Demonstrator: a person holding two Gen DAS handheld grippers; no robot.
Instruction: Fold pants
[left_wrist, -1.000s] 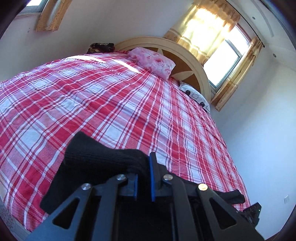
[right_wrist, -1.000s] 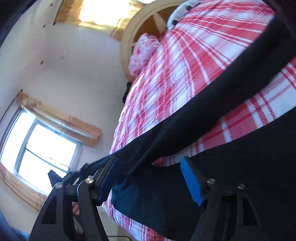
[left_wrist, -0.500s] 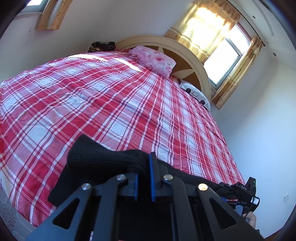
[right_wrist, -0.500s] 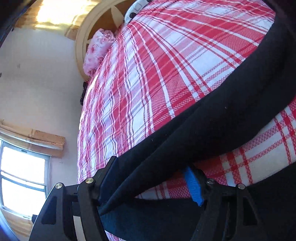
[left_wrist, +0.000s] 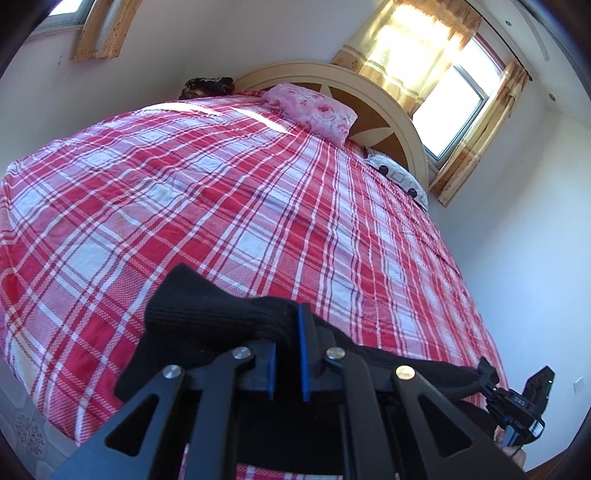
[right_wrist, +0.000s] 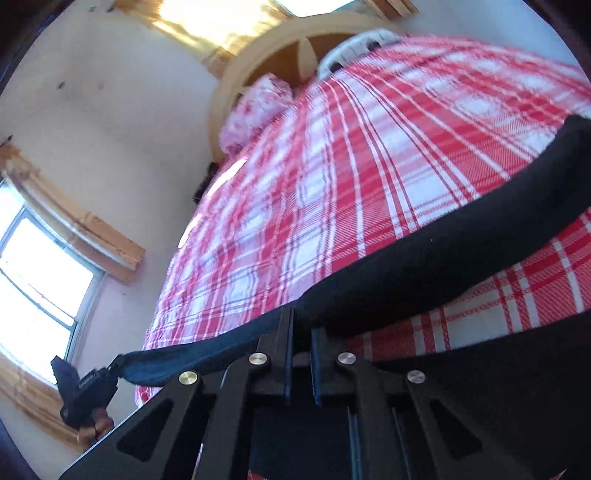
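Red-and-white plaid bedding covers the bed (left_wrist: 229, 206), which runs from the near edge up to a rounded cream headboard (left_wrist: 384, 107) at the far end, where a pink floral pillow (left_wrist: 314, 110) lies beside a white pillow with dark spots (left_wrist: 399, 177). Yellow curtains (left_wrist: 410, 48) hang at a bright window on the far right wall, and a dark bundle (left_wrist: 208, 85) sits at the far left corner of the bed. Black pants (left_wrist: 207, 317) lie at the near edge of the bed, stretched across it from left to right. From the left wrist view, the left gripper (left_wrist: 287, 347) has its blue-padded fingers drawn close together with a bunched, ribbed part of the pants pinched between them. Low at the right of that view, the right gripper (left_wrist: 491, 384) meets the far end of the cloth. From the right wrist view, which is blurred, the right gripper (right_wrist: 301, 354) is closed on an edge of the pants (right_wrist: 424, 266), a band of which rises from it to the right, above the bedding. Low at the left there, the left gripper (right_wrist: 110, 371) holds the other end of the taut strip.
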